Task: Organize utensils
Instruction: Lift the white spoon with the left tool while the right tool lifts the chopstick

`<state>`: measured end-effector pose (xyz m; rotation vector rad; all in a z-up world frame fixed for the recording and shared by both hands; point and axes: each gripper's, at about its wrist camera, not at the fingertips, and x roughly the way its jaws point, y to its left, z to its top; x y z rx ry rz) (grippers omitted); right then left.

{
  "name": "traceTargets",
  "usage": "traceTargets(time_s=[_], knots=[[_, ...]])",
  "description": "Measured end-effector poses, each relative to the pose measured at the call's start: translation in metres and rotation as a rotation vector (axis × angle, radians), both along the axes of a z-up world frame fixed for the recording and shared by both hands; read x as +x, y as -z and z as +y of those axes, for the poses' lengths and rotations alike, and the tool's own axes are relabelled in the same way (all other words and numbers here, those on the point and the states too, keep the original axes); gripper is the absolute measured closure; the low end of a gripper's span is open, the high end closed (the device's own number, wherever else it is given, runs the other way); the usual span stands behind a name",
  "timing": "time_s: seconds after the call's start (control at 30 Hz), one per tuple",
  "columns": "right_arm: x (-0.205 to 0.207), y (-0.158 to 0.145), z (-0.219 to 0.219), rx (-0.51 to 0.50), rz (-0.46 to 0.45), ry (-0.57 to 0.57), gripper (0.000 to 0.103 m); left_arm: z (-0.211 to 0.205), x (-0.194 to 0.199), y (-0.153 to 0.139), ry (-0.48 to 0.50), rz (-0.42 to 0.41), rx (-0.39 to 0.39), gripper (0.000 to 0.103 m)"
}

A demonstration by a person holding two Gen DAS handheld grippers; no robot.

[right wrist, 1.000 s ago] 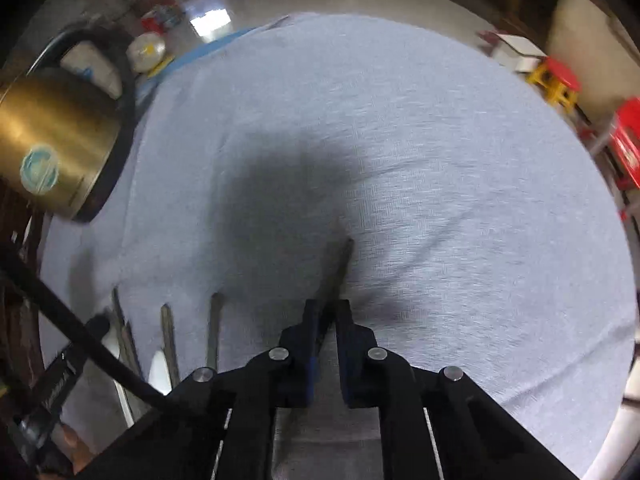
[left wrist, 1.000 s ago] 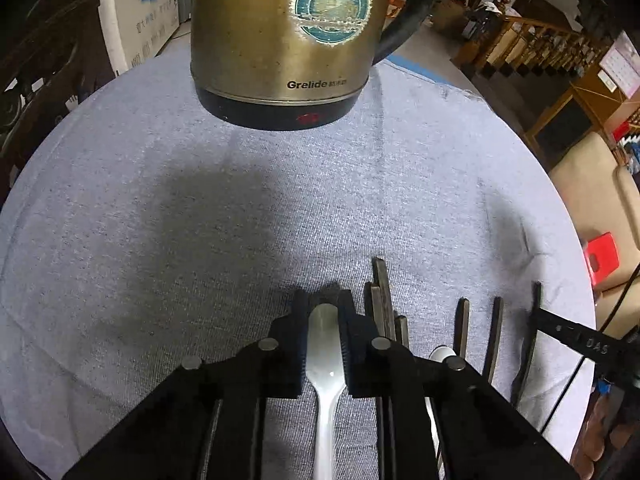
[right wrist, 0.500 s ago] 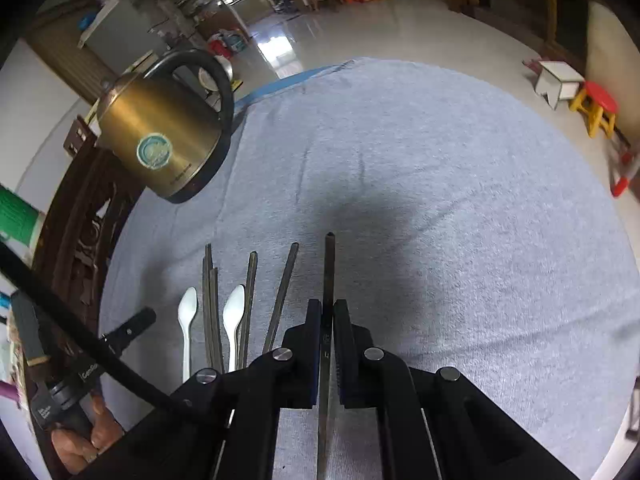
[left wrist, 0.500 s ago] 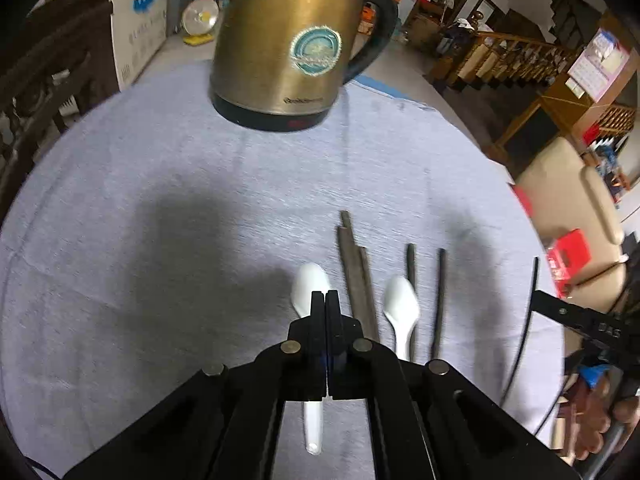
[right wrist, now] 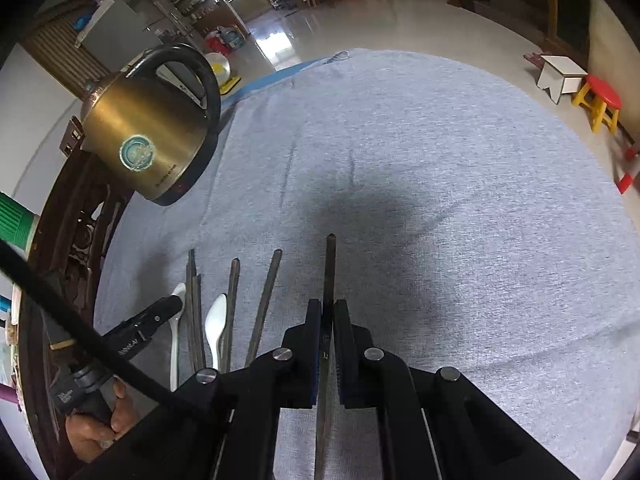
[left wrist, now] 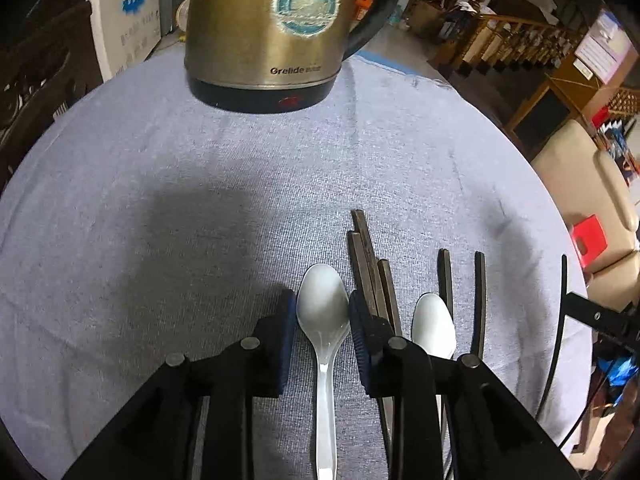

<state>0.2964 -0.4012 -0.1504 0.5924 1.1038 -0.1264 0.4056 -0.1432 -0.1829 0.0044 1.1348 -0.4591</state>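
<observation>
Chopsticks (left wrist: 370, 264) beside spoon (left wrist: 323, 308); kettle (left wrist: 264, 28) far back on cloth (left wrist: 160, 184).

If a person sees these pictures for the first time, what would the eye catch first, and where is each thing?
First comes the brass-coloured kettle, upright at the far side of the grey cloth. Next, the near row of dark chopsticks and two white spoons; the left hand-held gripper is opening, its jaws either side of the left spoon. The right hand-held gripper is shut on one chopstick, apart from the row.
</observation>
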Motion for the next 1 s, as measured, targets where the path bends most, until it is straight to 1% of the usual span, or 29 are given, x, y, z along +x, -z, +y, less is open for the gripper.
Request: traceTargets(time_s=[0.07, 0.13, 0.27, 0.33, 0.4, 0.43, 0.57, 0.6, 0.63, 0.7, 0.8, 0.9, 1.0], knots=[[-0.002, -0.004, 0.003, 0.006, -0.016, -0.008, 0.096, 0.003, -0.004, 0.000, -0.006, -0.012, -0.001, 0.076], [-0.007, -0.012, 0.009, 0.014, -0.041, -0.022, 0.096, 0.011, -0.011, -0.006, -0.024, -0.017, -0.026, 0.076], [-0.027, -0.041, 0.021, 0.028, -0.133, -0.050, 0.096, 0.029, -0.037, -0.034, -0.027, -0.066, -0.069, 0.076], [-0.043, -0.059, 0.027, 0.027, -0.194, -0.054, 0.096, 0.040, -0.059, -0.057, -0.031, -0.125, -0.088, 0.076], [-0.064, -0.080, 0.034, 0.030, -0.274, -0.062, 0.096, 0.052, -0.080, -0.079, -0.042, -0.174, -0.121, 0.076], [-0.071, -0.087, 0.037, 0.025, -0.298, -0.064, 0.096, 0.061, -0.095, -0.093, -0.051, -0.207, -0.145, 0.076], [-0.120, -0.126, 0.057, -0.018, -0.450, -0.072, 0.096, 0.086, -0.151, -0.141, -0.069, -0.331, -0.233, 0.076], [-0.133, -0.135, 0.062, -0.032, -0.487, -0.072, 0.096, 0.093, -0.171, -0.152, -0.068, -0.363, -0.270, 0.076], [-0.142, -0.141, 0.066, -0.042, -0.511, -0.071, 0.096, 0.097, -0.183, -0.159, -0.066, -0.382, -0.294, 0.075], [-0.167, -0.160, 0.077, -0.082, -0.570, -0.066, 0.096, 0.101, -0.208, -0.168, -0.065, -0.421, -0.336, 0.075], [-0.202, -0.184, 0.093, -0.126, -0.643, -0.072, 0.096, 0.105, -0.232, -0.172, -0.064, -0.451, -0.396, 0.075], [-0.226, -0.204, 0.105, -0.146, -0.680, -0.095, 0.096, 0.107, -0.250, -0.169, -0.063, -0.474, -0.458, 0.075], [-0.246, -0.222, 0.115, -0.156, -0.699, -0.126, 0.096, 0.101, -0.263, -0.169, -0.063, -0.475, -0.492, 0.075]])
